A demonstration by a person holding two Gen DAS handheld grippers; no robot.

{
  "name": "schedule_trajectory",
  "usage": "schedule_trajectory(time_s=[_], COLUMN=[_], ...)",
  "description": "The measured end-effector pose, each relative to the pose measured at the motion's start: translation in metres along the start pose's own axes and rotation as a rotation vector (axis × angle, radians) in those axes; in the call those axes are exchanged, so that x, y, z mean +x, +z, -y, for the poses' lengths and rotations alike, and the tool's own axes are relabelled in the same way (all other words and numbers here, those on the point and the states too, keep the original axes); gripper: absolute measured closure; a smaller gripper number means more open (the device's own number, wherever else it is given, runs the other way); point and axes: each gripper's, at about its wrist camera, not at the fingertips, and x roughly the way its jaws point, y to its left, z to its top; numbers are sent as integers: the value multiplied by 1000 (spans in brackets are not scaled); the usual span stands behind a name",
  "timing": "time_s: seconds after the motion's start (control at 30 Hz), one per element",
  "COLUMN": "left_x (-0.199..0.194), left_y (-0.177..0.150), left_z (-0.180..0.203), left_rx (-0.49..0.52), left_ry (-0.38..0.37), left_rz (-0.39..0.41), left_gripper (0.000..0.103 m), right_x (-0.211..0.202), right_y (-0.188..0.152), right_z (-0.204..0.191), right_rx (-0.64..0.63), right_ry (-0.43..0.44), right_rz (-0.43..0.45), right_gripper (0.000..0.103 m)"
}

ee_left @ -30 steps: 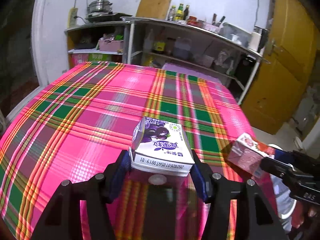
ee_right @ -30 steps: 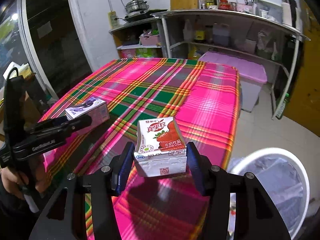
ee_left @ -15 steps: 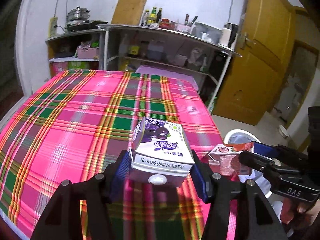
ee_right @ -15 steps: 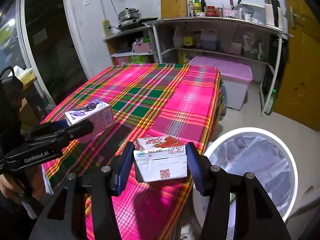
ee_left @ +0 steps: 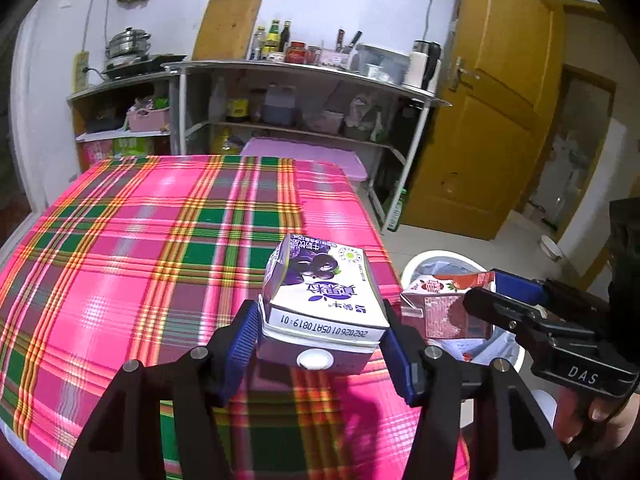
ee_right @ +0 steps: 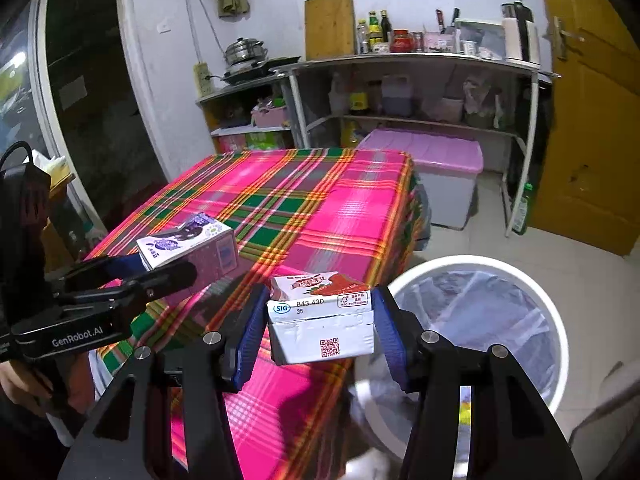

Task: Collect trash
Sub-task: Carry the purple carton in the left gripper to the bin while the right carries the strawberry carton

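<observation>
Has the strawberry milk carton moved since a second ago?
Yes. The strawberry milk carton, clamped in the right hand-held gripper, went from over the plaid tablecloth toward the white bin, now at the table's edge.

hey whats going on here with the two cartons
A person is clearing a table with a handheld gripper in each hand. The left gripper is shut on a purple blueberry milk carton, and the right gripper is shut on a red strawberry milk carton. Both cartons are held above the edge of the plaid tablecloth, close to a white lined trash bin on the floor.
</observation>
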Motion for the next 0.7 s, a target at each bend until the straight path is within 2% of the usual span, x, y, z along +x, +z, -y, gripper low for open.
schedule_trajectory(time_s=[0.7], left_x=[30], left_y=[2], left_z=[93], left_rx=[134], left_ry=[-162], left_rz=[-55], left_gripper=[44], right_x=[-51], right_y=[-24], right_z=[83], right_rx=[163], right_ry=[-156], right_rz=[47], right_gripper=[50])
